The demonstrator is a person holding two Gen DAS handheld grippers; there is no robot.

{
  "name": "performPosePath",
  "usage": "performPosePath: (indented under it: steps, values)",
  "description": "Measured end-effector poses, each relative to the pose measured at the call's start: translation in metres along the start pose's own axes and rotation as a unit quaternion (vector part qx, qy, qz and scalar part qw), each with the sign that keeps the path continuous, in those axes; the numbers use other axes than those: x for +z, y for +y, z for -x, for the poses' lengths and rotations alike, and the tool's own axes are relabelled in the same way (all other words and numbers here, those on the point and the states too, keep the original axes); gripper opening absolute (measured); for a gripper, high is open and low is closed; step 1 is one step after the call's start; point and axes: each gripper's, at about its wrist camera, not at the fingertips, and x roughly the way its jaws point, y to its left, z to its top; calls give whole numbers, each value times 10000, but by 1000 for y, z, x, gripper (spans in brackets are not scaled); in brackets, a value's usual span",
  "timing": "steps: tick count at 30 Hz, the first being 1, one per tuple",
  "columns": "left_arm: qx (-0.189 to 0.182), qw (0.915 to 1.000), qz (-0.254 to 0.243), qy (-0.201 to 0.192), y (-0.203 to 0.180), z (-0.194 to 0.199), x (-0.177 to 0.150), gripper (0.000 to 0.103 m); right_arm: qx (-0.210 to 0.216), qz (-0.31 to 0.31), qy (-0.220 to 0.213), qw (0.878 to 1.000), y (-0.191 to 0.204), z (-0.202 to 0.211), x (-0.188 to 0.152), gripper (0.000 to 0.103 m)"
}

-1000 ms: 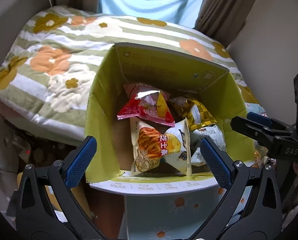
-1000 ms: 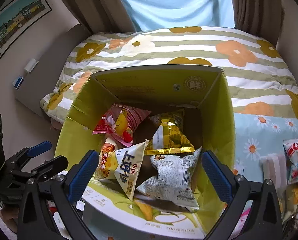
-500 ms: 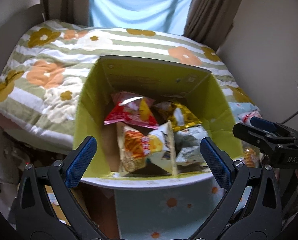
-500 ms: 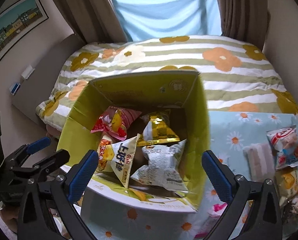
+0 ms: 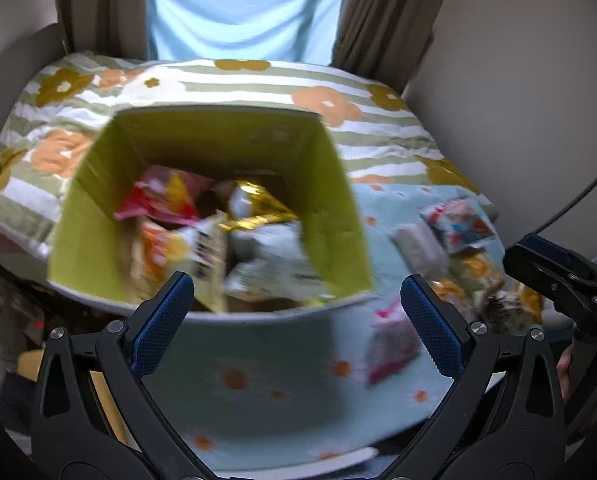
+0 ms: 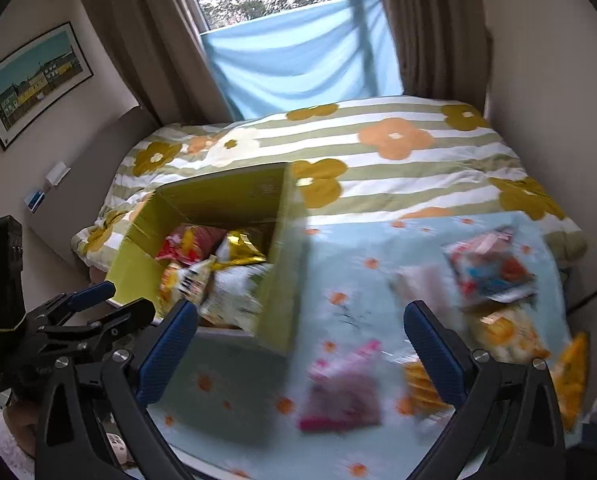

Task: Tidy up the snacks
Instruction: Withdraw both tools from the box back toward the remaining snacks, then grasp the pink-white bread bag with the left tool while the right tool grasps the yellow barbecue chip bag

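Both grippers pulled back from box [image 5: 202,216], L gripper [image 5: 296,322] & R gripper [image 6: 300,338] spread, empty.

Support surface: table under a pale-blue cloth with small orange flowers [image 6: 338,280]. On it, left side: open yellow-green cardboard box [image 6: 282,280]. Right of the box, loose on the cloth: blurred pink snack packet [image 6: 342,392], red-and-blue packet [image 6: 490,268], yellow-orange packets [image 6: 510,336] near the right edge.

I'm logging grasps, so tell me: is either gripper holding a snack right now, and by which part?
Nothing is held. The left gripper and right gripper are both open, with empty space between their fingers.
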Motion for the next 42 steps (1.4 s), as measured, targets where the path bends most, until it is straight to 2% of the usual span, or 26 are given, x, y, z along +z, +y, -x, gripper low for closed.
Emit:
performPosePath:
  steps: [9,17,21,25,31,37,42]
  values:
    - [-62,10000,-55,-1,-101,0,-52,103,-360,197,-152,9990,-85,66,-43,103]
    - [97,9998,121,152,-145,-15,-90,103,-604,169,-122,9980,-146,88,-75,103]
    - [268,9991,218,237,-148,-31,-97,103,-665,-96,-60,9977,-176,84,-89,103]
    - [351,9978,395,408,-142,-66,-101,103,-979,-228,3,9949,-199,72,-105,103]
    - [346,9966,379,649,-138,-118,-106,103,-1073,-441,83,9932,-224,53,-123,103]
    - [512,9945,229,884,-138,-161,-111,103,-1146,-404,146,9925,-236,25,-133,103]
    - [553,9929,233,1025,-133,-181,-110,101,-1218,-375,265,9915,-239,10,-135,103]
